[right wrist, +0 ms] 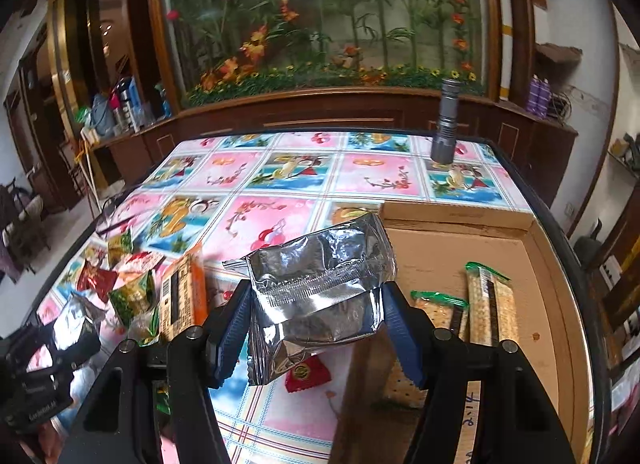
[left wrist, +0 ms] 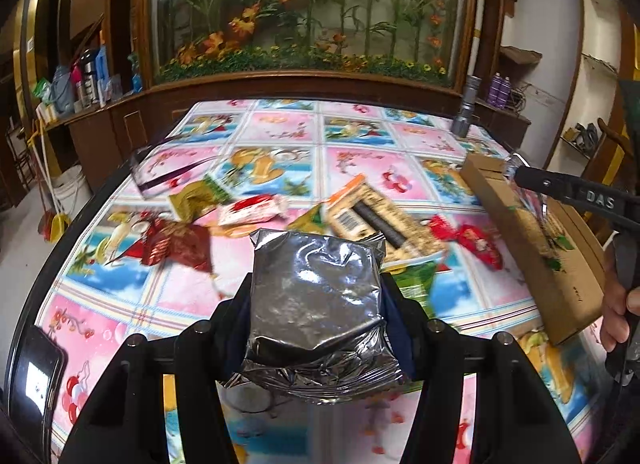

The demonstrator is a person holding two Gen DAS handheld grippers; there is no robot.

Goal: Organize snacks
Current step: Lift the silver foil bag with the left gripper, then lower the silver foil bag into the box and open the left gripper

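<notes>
My left gripper [left wrist: 316,296] is shut on a silver foil snack packet [left wrist: 316,304] and holds it above the table. My right gripper [right wrist: 316,304] is shut on another silver foil packet [right wrist: 320,284], held beside the left edge of a shallow cardboard box [right wrist: 536,264]. The box holds two green-topped cracker packs [right wrist: 490,304]. In the left wrist view the box [left wrist: 536,248] lies at the right with the right gripper [left wrist: 516,171] above it. Loose snacks lie mid-table: an orange cracker pack [left wrist: 376,215], red packets [left wrist: 176,244], a white-red packet [left wrist: 252,209].
The table carries a flowery plastic cloth [right wrist: 280,175]. A grey flashlight [right wrist: 446,123] stands at the far right. Glasses [left wrist: 160,171] lie at the left, a phone [left wrist: 36,376] at the near left edge. A small red packet [right wrist: 308,376] lies below the right gripper.
</notes>
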